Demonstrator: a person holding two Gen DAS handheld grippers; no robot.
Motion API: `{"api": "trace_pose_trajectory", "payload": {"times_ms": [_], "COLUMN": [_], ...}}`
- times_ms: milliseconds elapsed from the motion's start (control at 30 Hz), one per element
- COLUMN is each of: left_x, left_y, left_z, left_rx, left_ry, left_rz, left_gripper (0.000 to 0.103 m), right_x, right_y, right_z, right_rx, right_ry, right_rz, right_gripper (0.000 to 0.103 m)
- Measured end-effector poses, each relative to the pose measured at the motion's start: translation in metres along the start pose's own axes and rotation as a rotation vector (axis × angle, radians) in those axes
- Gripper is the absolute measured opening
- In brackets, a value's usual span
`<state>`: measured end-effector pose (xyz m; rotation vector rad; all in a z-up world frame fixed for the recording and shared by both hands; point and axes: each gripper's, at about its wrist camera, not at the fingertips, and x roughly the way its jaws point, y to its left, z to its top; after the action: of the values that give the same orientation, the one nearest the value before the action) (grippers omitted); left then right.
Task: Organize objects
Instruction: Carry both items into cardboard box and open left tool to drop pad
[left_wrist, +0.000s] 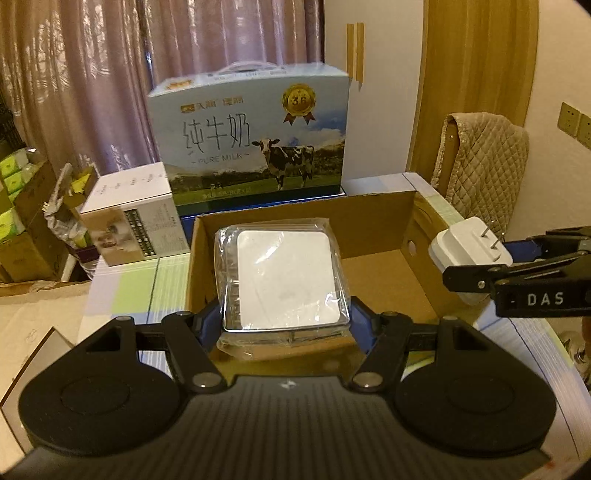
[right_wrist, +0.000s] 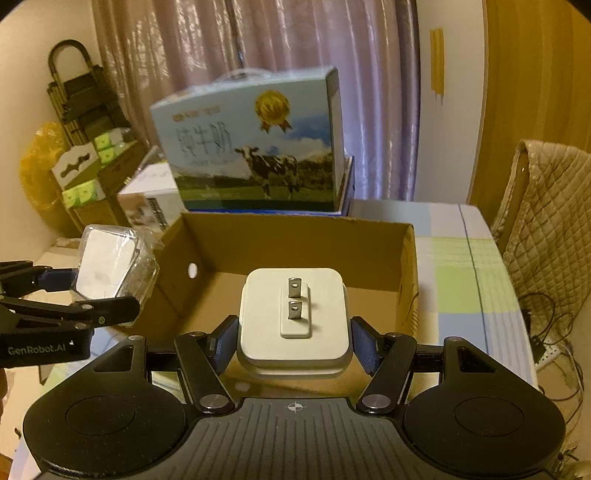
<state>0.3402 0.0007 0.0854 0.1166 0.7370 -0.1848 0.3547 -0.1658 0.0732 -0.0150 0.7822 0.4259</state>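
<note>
Objects being organized are two, and both are being carried above an open cardboard box (right_wrist: 295, 240) that is sitting on a pastel checked tabletop (right_wrist: 458, 266). The left gripper (left_wrist: 286, 317) is clamping a clear-wrapped square white case (left_wrist: 284, 280) between its blue pads, over the box's left part. The right gripper (right_wrist: 293, 343) is gripping a white two-prong power adapter (right_wrist: 293, 325) by its sides, prongs facing away from the camera, over the box's middle. Neither item is resting on the box floor yet, as far as I can judge. Behind the box a milk carton case (left_wrist: 251, 136) printed with a cow is standing on a blue base, with a smaller white carton (left_wrist: 133, 214) just beside it at the left, and a quilted chair cover (left_wrist: 484, 170) is hanging off to the right.

Risks I am seeing: the case's loose plastic wrap is looking slippery, so it could slide or twist out of the pads if the grip is eased too high above the floor. The adapter's smooth rounded sides could likewise let it tip on release. Both grippers are working close together over one box, so lowering them together could knock one against the other or catch a wall flap
</note>
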Motion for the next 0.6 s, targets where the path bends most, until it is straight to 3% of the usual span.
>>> {"api": "trace_pose_trajectory", "payload": {"times_ms": [500,600], "left_x": [0.080,0.091], "left_y": [0.016,0.018], "left_z": [0.006,0.007], "left_rx": [-0.026,-0.046], "left_ry": [0.093,0.098], "left_rz": [-0.033,-0.042], "left_gripper": [0.065,0.069], "right_x": [0.064,0.069], "right_y": [-0.026,-0.030], "right_z": [-0.009,-0.009], "right_rx": [0.048,0.067], "right_ry": [0.097,0.104], "right_rz": [-0.027,-0.023], "right_gripper": [0.061,0.061]}}
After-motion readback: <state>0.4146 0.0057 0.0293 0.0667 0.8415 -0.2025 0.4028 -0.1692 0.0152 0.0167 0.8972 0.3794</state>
